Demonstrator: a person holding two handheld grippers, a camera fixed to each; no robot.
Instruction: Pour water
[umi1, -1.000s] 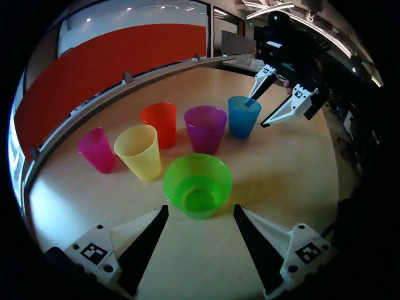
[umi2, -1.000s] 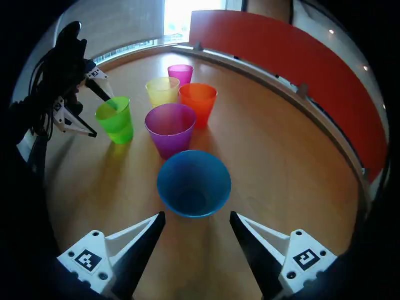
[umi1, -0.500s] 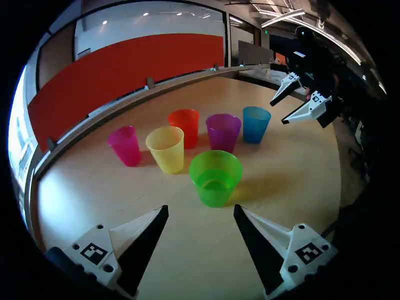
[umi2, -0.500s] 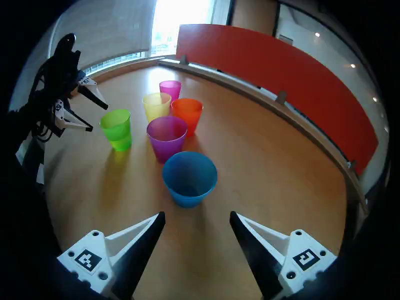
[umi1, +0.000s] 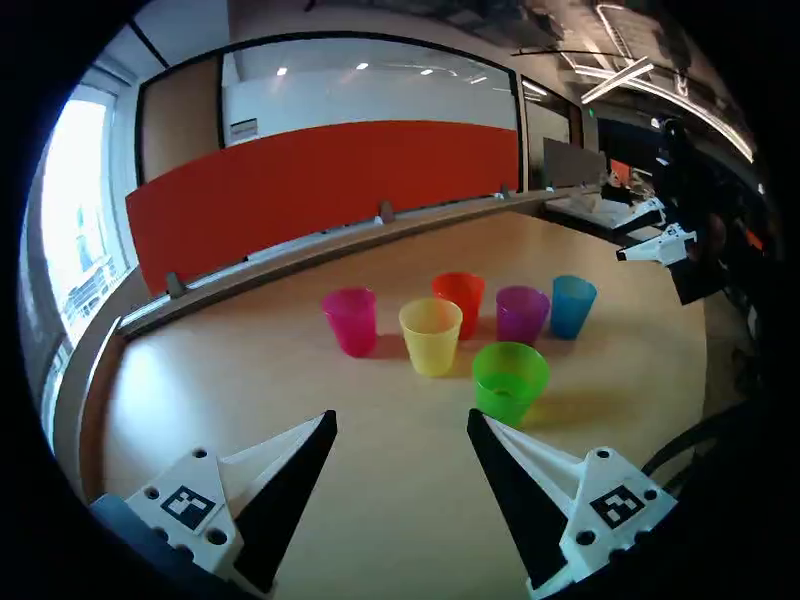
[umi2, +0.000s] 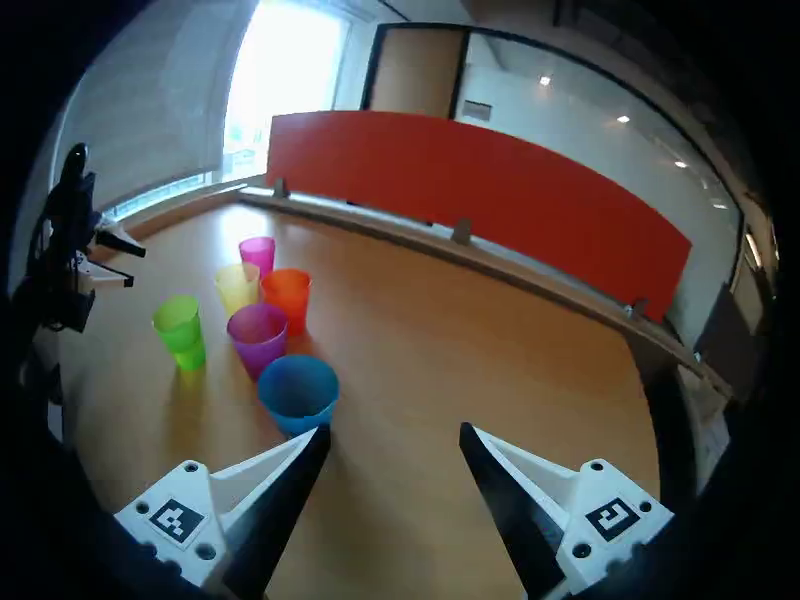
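Handling of green cup (umi1: 510, 380) and blue cup (umi2: 298, 393), upright near centre of bench (umi1: 200, 400): likely light, thin-walled, easily tipped; grasp gently at mid-wall; jaws of left gripper (umi1: 400, 415) and right gripper (umi2: 392, 428) open, empty.

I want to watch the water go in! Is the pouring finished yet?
Done: cannot tell; any water in the green cup or blue cup is too faint to see. In hand: nothing; the left gripper and right gripper are open, empty, short of those cups. Left: likely gripping a cup and pouring.
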